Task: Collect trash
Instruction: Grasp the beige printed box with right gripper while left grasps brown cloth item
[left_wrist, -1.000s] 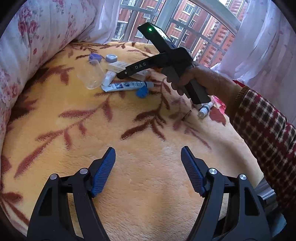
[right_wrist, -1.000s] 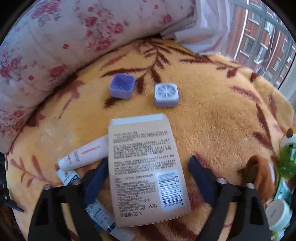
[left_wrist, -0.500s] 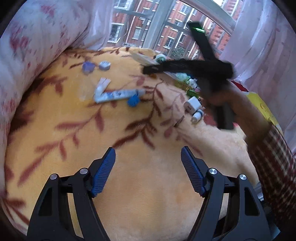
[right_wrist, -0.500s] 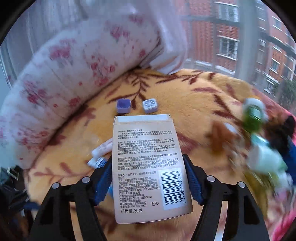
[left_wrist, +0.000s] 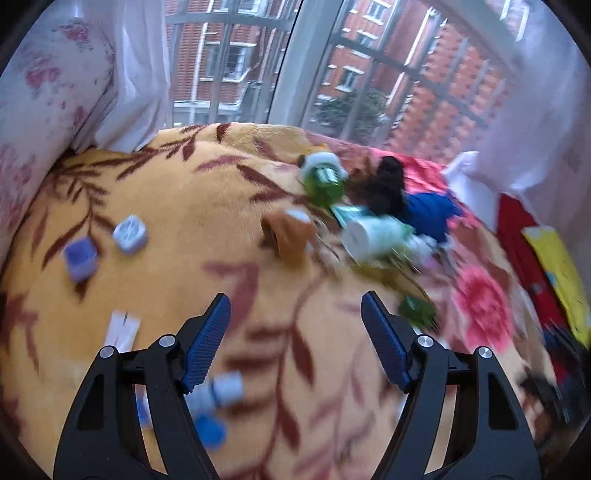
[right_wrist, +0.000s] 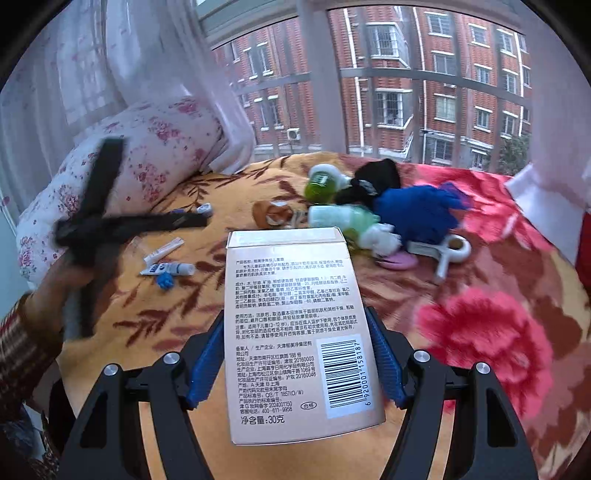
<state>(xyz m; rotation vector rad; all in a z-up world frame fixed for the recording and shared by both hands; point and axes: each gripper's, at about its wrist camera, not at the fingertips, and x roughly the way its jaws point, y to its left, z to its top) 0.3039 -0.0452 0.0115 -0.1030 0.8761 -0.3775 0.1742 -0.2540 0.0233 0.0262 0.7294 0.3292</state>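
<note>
Motion blur smearing bottles (left_wrist: 373, 236) and tubes (left_wrist: 218, 391) in left wrist view. Carton (right_wrist: 301, 332) hiding blanket (right_wrist: 480, 295) behind it. Left gripper (right_wrist: 199, 220) blurring, jaws unreadable there.

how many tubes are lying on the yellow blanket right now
2. A white tube lies on the blanket near the floral pillow, and a blue-and-white tube lies just in front of it, beside a blue cap. Others may be hidden behind the held box.
</note>
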